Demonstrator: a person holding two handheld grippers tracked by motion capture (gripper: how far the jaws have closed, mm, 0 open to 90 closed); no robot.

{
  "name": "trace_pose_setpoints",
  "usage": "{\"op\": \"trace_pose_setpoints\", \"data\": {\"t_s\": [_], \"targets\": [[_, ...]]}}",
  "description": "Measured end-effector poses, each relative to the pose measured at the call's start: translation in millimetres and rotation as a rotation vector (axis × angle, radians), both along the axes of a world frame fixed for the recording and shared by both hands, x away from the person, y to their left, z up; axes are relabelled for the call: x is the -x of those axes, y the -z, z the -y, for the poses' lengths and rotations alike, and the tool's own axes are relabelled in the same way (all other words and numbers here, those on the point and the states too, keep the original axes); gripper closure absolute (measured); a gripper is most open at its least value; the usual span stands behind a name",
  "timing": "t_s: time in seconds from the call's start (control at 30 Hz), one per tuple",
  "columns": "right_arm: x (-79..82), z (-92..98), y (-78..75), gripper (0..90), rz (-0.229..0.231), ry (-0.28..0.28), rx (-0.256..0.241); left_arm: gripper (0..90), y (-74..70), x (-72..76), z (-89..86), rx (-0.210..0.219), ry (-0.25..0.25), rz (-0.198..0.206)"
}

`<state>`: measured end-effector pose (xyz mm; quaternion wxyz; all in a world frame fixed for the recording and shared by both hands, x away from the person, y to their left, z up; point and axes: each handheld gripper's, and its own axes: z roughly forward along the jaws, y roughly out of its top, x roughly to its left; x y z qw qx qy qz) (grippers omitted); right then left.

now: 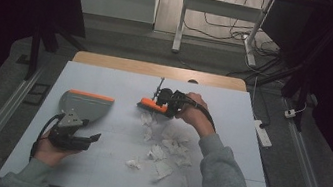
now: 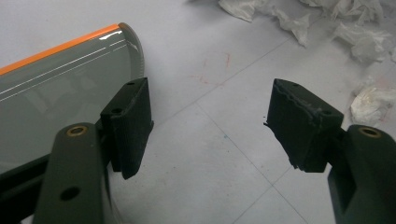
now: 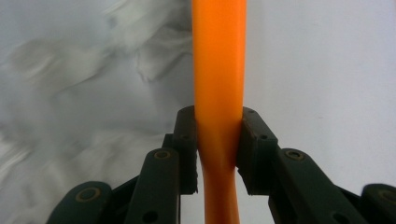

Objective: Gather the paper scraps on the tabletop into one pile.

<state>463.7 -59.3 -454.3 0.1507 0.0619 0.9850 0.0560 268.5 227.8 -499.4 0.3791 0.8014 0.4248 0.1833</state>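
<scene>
1. The orange brush [image 3: 218, 70] is what I have in hand: my right tool [image 3: 218, 154] is closed on its handle, jaws pressing both sides. In the high view the brush [image 1: 151, 105] sits at the far edge of the paper scraps [image 1: 166, 149], low over the table [image 1: 229, 134].
2. The handle looks like smooth, stiff plastic, light but likely slippery. It narrows where the jaws pinch, so I judge that waist the safest hold; the grip looks centred.
3. The scraps spread from the brush back toward me. They are crumpled tissue, very light and soft, and should scatter under a fast sweep. In the right gripper view they are blurred, so I can't say whether the bristles touch them.
4. The grey dustpan [image 1: 85, 105] with its orange lip lies well to the left of the brush, flat on the table.
5. My left tool [image 1: 77, 139] hangs open just beside the dustpan's near edge, gripping nothing; the wide-set jaws [image 2: 210, 126] frame bare table.
</scene>
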Motion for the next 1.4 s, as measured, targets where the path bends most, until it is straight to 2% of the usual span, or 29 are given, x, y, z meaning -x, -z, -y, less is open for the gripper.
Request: {"op": "trace_pose_setpoints", "data": {"t_s": [0.03,0.07,0.1,0.13,0.2,0.23,0.27,0.3,0.33,0.4,0.5,0.57,0.63,0.7,0.73,0.77,0.83,0.97,1.03,1.07,1.17,1.27,1.33,1.4], "targets": [[6.3,0.4,0.5,71.8,-0.015,-0.024,-0.004,32.0,0.0,0.1,0.3,-0.001,0.000,0.000],[15.9,0.8,-1.2,71.8,-0.021,-0.020,0.031,32.0,0.0,0.1,0.7,0.000,0.001,0.000],[20.3,2.3,-1.8,71.7,-0.018,-0.077,0.037,32.0,0.0,0.0,0.8,-0.003,0.002,0.000],[26.2,4.7,-2.3,71.7,-0.020,-0.093,0.038,32.0,0.1,-0.2,1.2,-0.003,0.001,0.000],[34.9,10.0,-6.5,71.7,-0.028,-0.111,0.048,32.0,0.6,-0.9,2.1,-0.005,0.000,-0.004],[37.8,13.1,-8.4,71.7,-0.031,-0.122,0.033,31.9,0.9,-1.0,2.4,-0.006,0.001,-0.005],[41.8,15.3,-13.1,71.7,-0.004,-0.115,0.035,31.9,1.1,-1.0,2.6,-0.006,0.001,-0.006],[44.7,17.8,-19.4,71.7,0.031,-0.097,0.013,31.8,1.1,-1.1,2.6,-0.006,0.000,-0.006],[45.7,20.8,-27.0,71.7,0.046,-0.075,-0.028,31.8,1.2,-1.1,2.6,-0.005,-0.001,-0.007],[44.8,27.2,-41.6,71.7,0.045,-0.044,-0.127,31.8,0.9,-0.9,2.2,-0.002,-0.003,-0.007],[44.1,33.6,-56.2,71.7,0.051,0.025,-0.210,31.8,0.6,-0.4,1.5,0.001,-0.007,-0.002],[44.7,35.2,-62.2,71.7,0.051,0.045,-0.244,32.4,0.3,-0.1,0.7,0.004,-0.013,0.007],[45.1,35.1,-66.8,71.7,0.028,0.087,-0.298,32.4,0.2,-0.2,0.1,0.004,-0.016,0.007],[47.0,31.4,-69.5,71.7,-0.022,0.156,-0.386,32.4,0.6,-0.3,0.4,0.003,-0.015,0.005],[47.0,29.8,-69.8,71.6,-0.044,0.178,-0.414,32.4,0.6,-0.1,0.9,0.000,-0.017,0.006],[47.5,26.3,-68.5,71.7,-0.080,0.207,-0.452,32.4,0.6,0.0,1.1,0.001,-0.018,0.008],[49.9,18.9,-64.0,71.6,-0.121,0.226,-0.477,32.4,0.4,0.1,1.9,0.001,-0.024,0.015],[54.9,-1.0,-45.9,71.7,-0.214,0.238,-0.509,32.4,0.9,-0.1,3.3,-0.004,-0.020,0.015],[54.2,-9.2,-34.7,71.6,-0.255,0.254,-0.503,32.4,1.4,-0.3,3.3,-0.004,-0.019,0.013],[53.4,-13.1,-28.7,71.6,-0.262,0.260,-0.499,32.4,1.5,-0.3,3.1,-0.004,-0.018,0.012],[51.6,-19.8,-15.8,71.7,-0.248,0.289,-0.491,32.4,1.6,-0.3,2.7,0.000,-0.018,0.011],[47.7,-21.8,-7.4,71.6,-0.274,0.317,-0.511,32.4,2.1,-0.8,3.8,-0.001,-0.016,0.009],[46.1,-23.3,-3.2,71.7,-0.277,0.330,-0.508,32.4,2.5,-1.1,4.4,-0.009,-0.011,0.005],[46.9,-24.6,0.2,71.6,-0.299,0.344,-0.512,32.4,2.7,-1.2,4.4,-0.008,-0.010,0.003]]}}
